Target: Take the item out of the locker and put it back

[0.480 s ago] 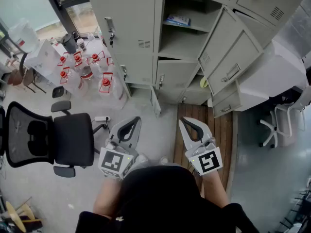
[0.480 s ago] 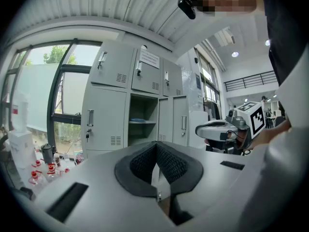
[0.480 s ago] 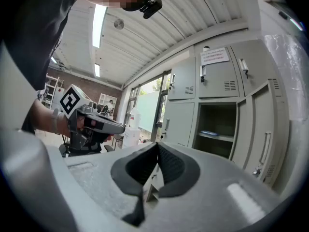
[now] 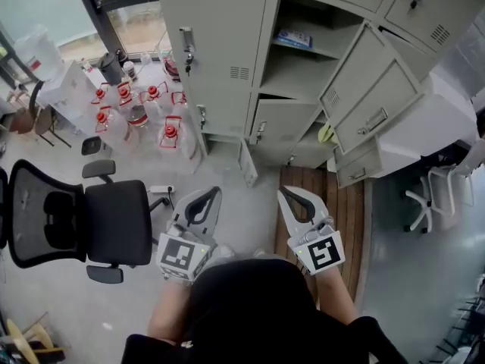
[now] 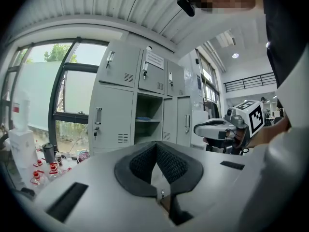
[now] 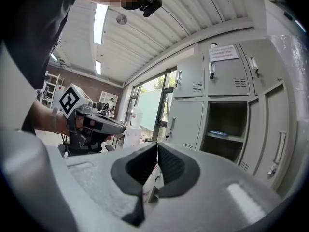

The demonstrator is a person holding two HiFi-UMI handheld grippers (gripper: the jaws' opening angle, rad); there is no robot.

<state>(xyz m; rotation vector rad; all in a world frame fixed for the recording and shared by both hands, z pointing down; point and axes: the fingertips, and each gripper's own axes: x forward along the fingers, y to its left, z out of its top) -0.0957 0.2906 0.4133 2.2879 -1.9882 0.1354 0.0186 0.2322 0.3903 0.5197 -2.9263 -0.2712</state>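
The left tool (image 4: 213,193) and the right tool (image 4: 283,192) were both clenched on nothing, well apart from the open locker (image 4: 216,36) holding a blue item (image 4: 295,39).

Open locker shelf (image 4: 322,51), ahead of right gripper (image 4: 282,192): flat blue item (image 4: 294,39) on it (type unreadable). Floor (image 4: 151,294): red-capped jugs (image 4: 144,116) ahead-left of left gripper (image 4: 217,190), office chair (image 4: 91,222) left of it, wooden platform (image 4: 345,211) just right of right gripper.

Office storage area: a bank of grey steel lockers (image 4: 227,59) beside a large window (image 4: 136,21), a black swivel chair (image 4: 114,222), red-capped jugs (image 4: 168,133) on the floor, and a ceiling strip light (image 6: 100,18).
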